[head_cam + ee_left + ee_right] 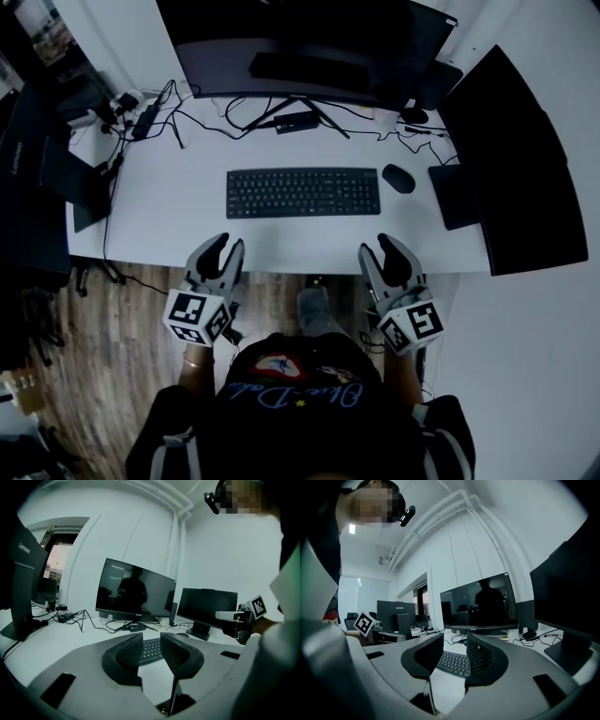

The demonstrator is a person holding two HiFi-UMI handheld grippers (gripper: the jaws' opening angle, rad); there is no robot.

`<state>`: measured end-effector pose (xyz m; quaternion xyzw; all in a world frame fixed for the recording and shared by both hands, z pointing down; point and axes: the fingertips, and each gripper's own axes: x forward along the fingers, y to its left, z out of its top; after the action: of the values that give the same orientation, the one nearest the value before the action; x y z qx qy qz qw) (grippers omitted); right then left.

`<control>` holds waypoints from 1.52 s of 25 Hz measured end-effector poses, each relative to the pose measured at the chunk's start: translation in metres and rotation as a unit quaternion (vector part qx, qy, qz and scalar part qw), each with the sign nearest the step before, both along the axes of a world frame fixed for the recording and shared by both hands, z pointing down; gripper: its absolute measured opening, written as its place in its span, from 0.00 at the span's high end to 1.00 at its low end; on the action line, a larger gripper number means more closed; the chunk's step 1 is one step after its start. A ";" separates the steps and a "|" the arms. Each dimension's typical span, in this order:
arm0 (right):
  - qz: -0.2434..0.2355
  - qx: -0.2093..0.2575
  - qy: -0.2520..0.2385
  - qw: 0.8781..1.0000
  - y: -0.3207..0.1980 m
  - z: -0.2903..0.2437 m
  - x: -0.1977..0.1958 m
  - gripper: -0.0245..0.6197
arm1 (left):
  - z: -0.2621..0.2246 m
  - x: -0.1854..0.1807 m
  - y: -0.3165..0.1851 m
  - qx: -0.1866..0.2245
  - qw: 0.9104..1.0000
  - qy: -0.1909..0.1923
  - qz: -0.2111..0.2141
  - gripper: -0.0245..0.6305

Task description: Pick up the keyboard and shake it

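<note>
The person wears a dark shirt (309, 412) with a round red and white picture and curly light blue writing on the front. The dark sleeves (161, 448) have pale stripes. One foot has a grey sock or shoe (314, 309). The left gripper (228, 246) and the right gripper (377, 247) are grey, with black ribbed pads (129, 651) inside. Each carries a cube (199, 316) with black and white squares.
</note>
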<state>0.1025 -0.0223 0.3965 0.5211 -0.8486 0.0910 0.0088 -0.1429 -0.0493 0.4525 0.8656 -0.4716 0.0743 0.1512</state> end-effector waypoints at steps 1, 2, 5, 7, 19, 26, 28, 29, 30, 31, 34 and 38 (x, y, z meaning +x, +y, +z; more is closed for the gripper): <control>-0.003 -0.001 0.001 1.000 -0.006 0.001 0.004 0.78 | 0.002 0.000 -0.006 -0.003 1.000 -0.003 -0.006 0.82; -0.005 -0.002 0.001 1.000 -0.013 0.002 0.008 0.78 | 0.004 0.000 -0.011 -0.006 1.000 -0.005 -0.013 0.82; -0.011 0.000 0.000 1.000 -0.035 0.000 0.018 0.78 | 0.007 -0.001 -0.028 -0.015 0.999 -0.005 -0.032 0.81; -0.021 0.003 -0.003 1.000 -0.049 -0.003 0.020 0.78 | 0.009 -0.002 -0.037 -0.022 0.999 -0.006 -0.043 0.81; -0.067 0.001 -0.008 0.998 -0.125 0.000 0.045 0.78 | 0.031 -0.004 -0.089 -0.058 0.992 -0.027 -0.106 0.77; -0.074 -0.014 -0.013 0.997 -0.146 0.008 0.047 0.78 | 0.057 -0.014 -0.112 -0.097 0.989 -0.041 -0.107 0.75; -0.067 -0.018 -0.016 0.997 -0.149 0.008 0.047 0.78 | 0.066 -0.022 -0.117 -0.115 0.987 -0.040 -0.104 0.73; -0.062 -0.019 -0.019 0.998 -0.151 0.008 0.048 0.78 | 0.071 -0.025 -0.121 -0.124 0.986 -0.039 -0.103 0.72; -0.056 -0.020 -0.022 0.998 -0.153 0.007 0.049 0.78 | 0.076 -0.028 -0.124 -0.134 0.985 -0.040 -0.100 0.72; -0.050 -0.022 -0.024 0.998 -0.155 0.005 0.049 0.78 | 0.081 -0.030 -0.128 -0.145 0.984 -0.041 -0.096 0.72; -0.036 -0.025 -0.025 0.999 -0.159 0.000 0.047 0.78 | 0.097 -0.035 -0.139 -0.174 0.980 -0.043 -0.081 0.69; -0.021 -0.028 -0.027 0.999 -0.163 -0.005 0.044 0.78 | 0.120 -0.038 -0.153 -0.212 0.975 -0.021 -0.064 0.67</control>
<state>0.1461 -0.1856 0.3917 0.5003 -0.8563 0.1282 0.0024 -0.1806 -0.2024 0.5730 0.7802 -0.5022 0.1807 0.3262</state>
